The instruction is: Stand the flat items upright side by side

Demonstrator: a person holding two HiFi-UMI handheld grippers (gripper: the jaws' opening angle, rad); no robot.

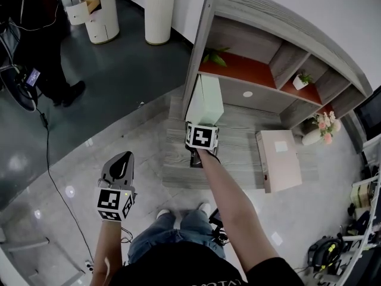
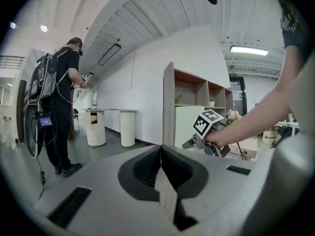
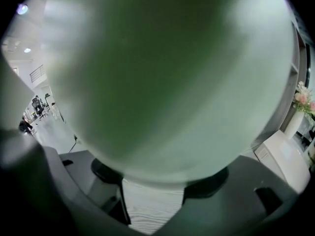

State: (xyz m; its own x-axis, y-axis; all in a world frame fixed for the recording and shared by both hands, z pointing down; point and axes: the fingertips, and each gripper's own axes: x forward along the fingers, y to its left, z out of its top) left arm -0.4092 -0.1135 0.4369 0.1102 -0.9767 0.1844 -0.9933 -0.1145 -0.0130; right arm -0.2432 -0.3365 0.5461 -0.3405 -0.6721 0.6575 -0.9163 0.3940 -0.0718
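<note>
A pale green flat box [image 1: 205,100] stands upright on the low wooden platform [image 1: 238,142], against the left wall of the shelf unit. My right gripper [image 1: 201,128] holds its near edge. In the right gripper view the green box [image 3: 162,82] fills the picture, with a dark pad on each side of its lower edge, and the gripper [image 3: 157,177] is shut on it. A pink flat box [image 1: 277,159] lies flat on the platform to the right. My left gripper [image 1: 122,158] hangs low over the floor at the left, shut and empty [image 2: 160,154].
The shelf unit [image 1: 280,52] holds a green plant [image 1: 215,56] and a small potted plant [image 1: 302,80]. A vase of flowers [image 1: 321,127] stands at the platform's right end. A person [image 1: 53,40] stands at the far left near white pedestals [image 1: 159,14]. Cables lie on the floor.
</note>
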